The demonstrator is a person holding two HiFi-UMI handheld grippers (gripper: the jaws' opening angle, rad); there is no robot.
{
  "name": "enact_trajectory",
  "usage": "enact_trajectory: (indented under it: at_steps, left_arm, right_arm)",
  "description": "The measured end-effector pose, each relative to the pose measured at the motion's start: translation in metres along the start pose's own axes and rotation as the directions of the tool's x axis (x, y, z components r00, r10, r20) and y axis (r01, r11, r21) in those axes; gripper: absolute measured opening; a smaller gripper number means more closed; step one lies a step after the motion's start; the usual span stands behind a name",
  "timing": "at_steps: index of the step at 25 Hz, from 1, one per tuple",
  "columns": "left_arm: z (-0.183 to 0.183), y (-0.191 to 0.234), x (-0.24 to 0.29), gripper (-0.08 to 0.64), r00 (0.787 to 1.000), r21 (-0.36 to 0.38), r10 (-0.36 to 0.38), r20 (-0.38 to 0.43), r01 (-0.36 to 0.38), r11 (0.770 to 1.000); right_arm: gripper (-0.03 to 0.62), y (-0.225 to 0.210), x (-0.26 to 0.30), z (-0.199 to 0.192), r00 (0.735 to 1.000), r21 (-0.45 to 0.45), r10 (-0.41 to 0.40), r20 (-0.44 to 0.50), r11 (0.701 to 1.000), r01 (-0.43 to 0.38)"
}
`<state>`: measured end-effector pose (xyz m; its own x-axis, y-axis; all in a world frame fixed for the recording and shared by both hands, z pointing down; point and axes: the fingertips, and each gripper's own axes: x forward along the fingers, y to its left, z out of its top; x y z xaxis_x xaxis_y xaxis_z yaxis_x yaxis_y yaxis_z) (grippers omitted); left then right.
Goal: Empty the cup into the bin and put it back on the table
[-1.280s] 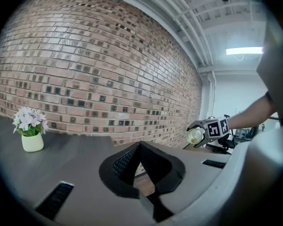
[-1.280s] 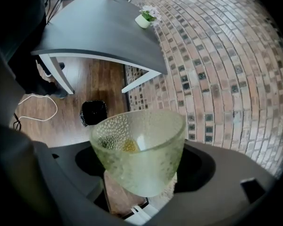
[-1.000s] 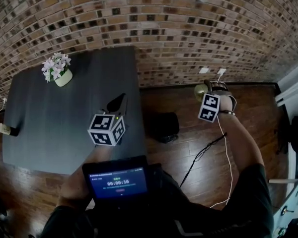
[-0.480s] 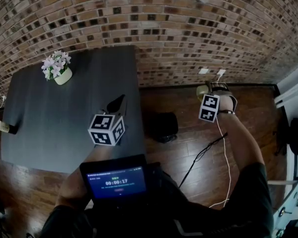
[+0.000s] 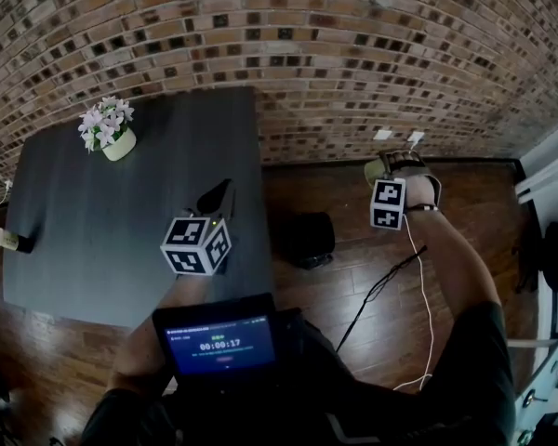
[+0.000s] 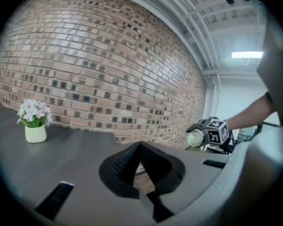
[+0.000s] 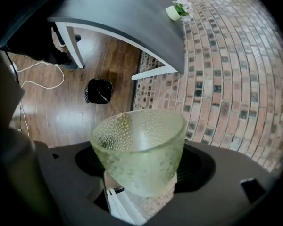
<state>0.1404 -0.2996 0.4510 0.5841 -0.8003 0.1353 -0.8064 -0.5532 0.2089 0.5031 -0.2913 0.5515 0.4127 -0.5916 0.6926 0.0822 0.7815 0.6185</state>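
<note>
My right gripper [image 5: 381, 168] is shut on a pale green dimpled glass cup [image 7: 139, 149], held over the wooden floor to the right of the table and close to the brick wall. The cup [image 5: 374, 171] is tilted and I see nothing inside it. From the left gripper view the cup [image 6: 195, 138] shows beside the marker cube. A black bin [image 5: 305, 238] stands on the floor between the table and my right arm, and appears beyond the cup as the bin [image 7: 98, 90]. My left gripper [image 5: 216, 196] hovers over the dark table [image 5: 93, 230], its jaws shut and empty.
A pot of white flowers [image 5: 110, 131] stands at the table's far left corner. A small object [image 5: 9, 241] lies at the table's left edge. A cable [image 5: 381, 291] runs across the floor by my right arm. The brick wall [image 5: 335, 54] is just beyond the cup.
The right gripper with the cup has drifted slightly up and left. The left gripper has barely shifted.
</note>
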Motion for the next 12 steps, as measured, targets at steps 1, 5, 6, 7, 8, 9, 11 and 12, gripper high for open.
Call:
enact_trajectory:
  at_steps: [1,5,6,7,8,9,11,12]
  left_arm:
    - [0.000,0.000,0.000,-0.008,1.000,-0.003,0.002,0.000,-0.002,1.000]
    - [-0.001,-0.001,-0.001,-0.008,1.000,0.001,-0.003,-0.002,0.003,1.000]
    - [-0.001,0.000,-0.001,-0.008,1.000,0.002,-0.001,-0.002,0.001,1.000]
    - [-0.001,0.001,-0.001,-0.008,1.000,0.003,0.003,0.000,-0.003,1.000]
    - [0.000,0.002,-0.002,-0.008,1.000,0.006,0.009,0.004,-0.009,1.000]
    - [0.001,0.002,-0.002,-0.008,1.000,0.010,0.014,0.010,-0.014,1.000]
    - [0.004,0.004,-0.005,-0.008,1.000,0.011,0.017,0.021,-0.017,1.000]
    - [0.004,0.006,-0.007,-0.008,1.000,0.007,0.016,0.023,-0.016,1.000]
  right_arm:
    - [0.400,-0.001,0.000,0.001,1.000,-0.011,-0.004,-0.001,1.000,0.004]
    - [0.400,-0.003,-0.003,0.008,1.000,-0.024,-0.007,0.006,1.000,0.007]
    - [0.400,-0.003,-0.003,0.010,1.000,-0.034,-0.009,0.006,0.999,0.009]
    - [0.400,-0.002,-0.002,0.011,1.000,-0.048,-0.010,0.006,0.999,0.010]
    - [0.400,-0.001,-0.002,0.012,1.000,-0.061,-0.011,0.003,0.998,0.011]
    - [0.400,0.001,-0.001,0.012,1.000,-0.071,-0.011,0.000,0.997,0.011]
    - [0.400,0.004,-0.001,0.013,1.000,-0.084,-0.010,-0.005,0.996,0.009]
    - [0.400,0.005,0.000,0.014,1.000,-0.092,-0.008,-0.007,0.996,0.007]
